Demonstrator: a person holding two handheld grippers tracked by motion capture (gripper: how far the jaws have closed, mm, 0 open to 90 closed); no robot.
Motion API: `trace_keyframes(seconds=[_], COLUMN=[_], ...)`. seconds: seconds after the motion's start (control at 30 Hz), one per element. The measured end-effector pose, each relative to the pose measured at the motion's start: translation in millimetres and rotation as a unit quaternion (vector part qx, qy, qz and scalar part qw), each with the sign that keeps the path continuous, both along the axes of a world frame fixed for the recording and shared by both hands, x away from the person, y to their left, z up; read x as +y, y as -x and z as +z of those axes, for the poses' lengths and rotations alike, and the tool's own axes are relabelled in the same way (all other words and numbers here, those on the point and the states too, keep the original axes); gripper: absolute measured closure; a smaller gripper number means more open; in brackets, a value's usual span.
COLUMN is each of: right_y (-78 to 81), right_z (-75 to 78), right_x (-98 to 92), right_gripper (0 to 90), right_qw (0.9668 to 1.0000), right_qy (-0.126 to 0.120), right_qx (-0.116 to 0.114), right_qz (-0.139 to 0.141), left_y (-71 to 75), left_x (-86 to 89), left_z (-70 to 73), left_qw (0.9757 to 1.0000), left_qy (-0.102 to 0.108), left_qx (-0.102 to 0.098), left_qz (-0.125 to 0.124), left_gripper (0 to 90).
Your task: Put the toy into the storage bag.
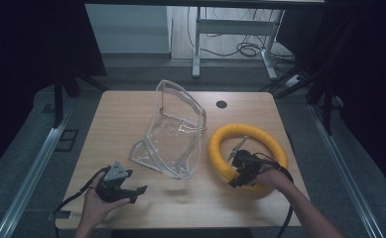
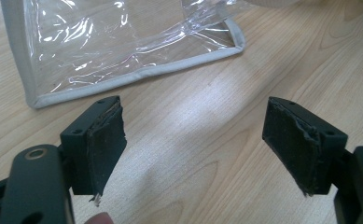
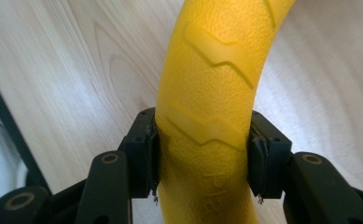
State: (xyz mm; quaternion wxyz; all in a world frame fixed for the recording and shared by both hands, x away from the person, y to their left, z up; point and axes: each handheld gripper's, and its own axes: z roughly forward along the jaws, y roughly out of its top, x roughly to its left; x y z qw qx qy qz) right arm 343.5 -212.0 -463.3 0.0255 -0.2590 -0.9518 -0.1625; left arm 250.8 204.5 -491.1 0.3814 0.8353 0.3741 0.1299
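Right tongs clamp the yellow ring; left tongs hang spread and empty near the clear bag.

The right gripper has its jaws pressed against both flanks of the yellow ring, pinching the ring's near-left arc, so the tube runs straight up and away between the jaws in the right gripper view. The ring lies flat on the wooden table, its loop spreading beyond and to the right of those jaws. The left gripper has its jaws set wide apart with only bare tabletop between them. The clear plastic bag sits ahead of it, apart from the pads, its grey-piped edge slanting across the left gripper view; it stands between the two grippers, its tall back panel upright on the far side.
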Motion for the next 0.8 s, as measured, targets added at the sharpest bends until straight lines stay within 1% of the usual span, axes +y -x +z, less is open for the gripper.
trace_keyframes(seconds=[0.13, 0.27, 0.5, 0.63, 0.8], right_y=[-2.4, -2.2, -2.2, -1.2, -0.6], right_z=[11.6, 20.1, 32.4, 39.5, 49.6], right_x=[-6.5, -11.6, -19.8, -23.5, -28.7], right_gripper=[51.3, 51.4, 51.5, 51.5, 51.6], right_qw=[0.9993, 0.9980, 0.9948, 0.9933, 0.9903], right_qy=[-0.036, -0.059, -0.091, -0.099, -0.113], right_qx=[-0.005, -0.012, -0.029, -0.045, -0.064], right_qz=[-0.011, -0.019, -0.035, -0.040, -0.049], left_y=[0.3, 0.4, 0.5, 0.4, 0.5], left_x=[0.7, 1.1, 1.5, 1.3, 1.9], left_z=[0.6, 1.1, 1.5, 1.2, 1.6], left_qw=[1.0000, 1.0000, 1.0000, 1.0000, 1.0000], left_qy=[0.000, 0.000, 0.000, -0.001, -0.001], left_qx=[-0.002, -0.003, -0.004, -0.004, -0.005], left_qz=[0.001, 0.001, 0.002, 0.002, 0.002], left_gripper=[21.0, 21.0, 21.0, 21.1, 21.0])
